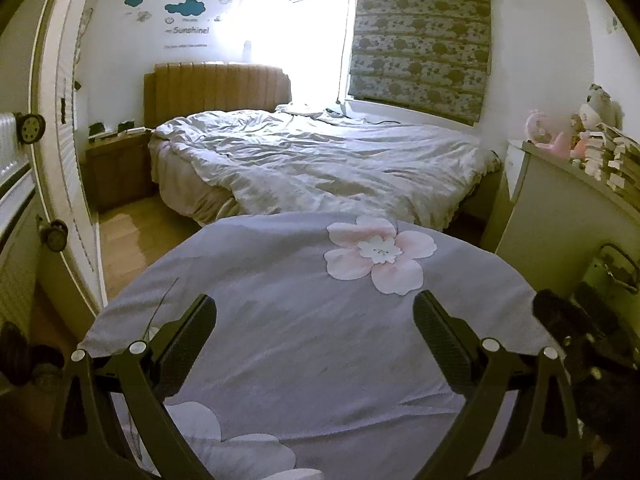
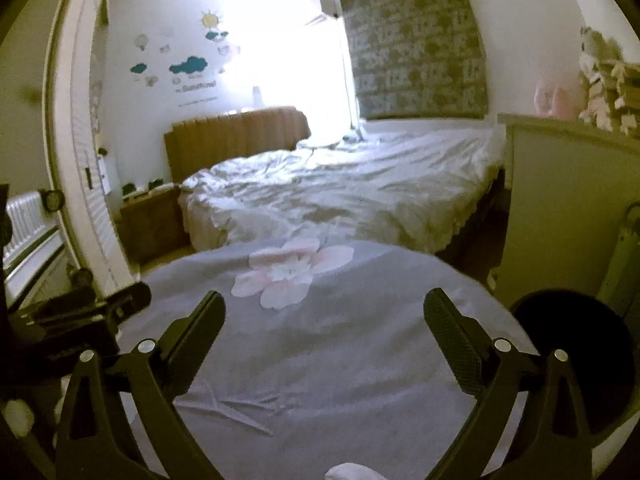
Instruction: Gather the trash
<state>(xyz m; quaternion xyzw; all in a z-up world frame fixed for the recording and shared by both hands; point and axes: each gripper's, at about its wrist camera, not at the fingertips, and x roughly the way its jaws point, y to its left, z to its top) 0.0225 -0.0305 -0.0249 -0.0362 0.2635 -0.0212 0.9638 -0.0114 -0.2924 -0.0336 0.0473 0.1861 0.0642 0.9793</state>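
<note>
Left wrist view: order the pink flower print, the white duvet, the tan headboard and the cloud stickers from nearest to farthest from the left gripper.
From the open left gripper:
1. Pink flower print, on the grey cover just ahead, slightly right.
2. White duvet, on the bed beyond.
3. Tan headboard, at the bed's far end, left.
4. Cloud stickers, on the wall above it.

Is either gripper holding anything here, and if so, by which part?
Nothing is held. The left gripper and the right gripper both stand open over the grey flowered cloth, with nothing between their fingers.
</note>
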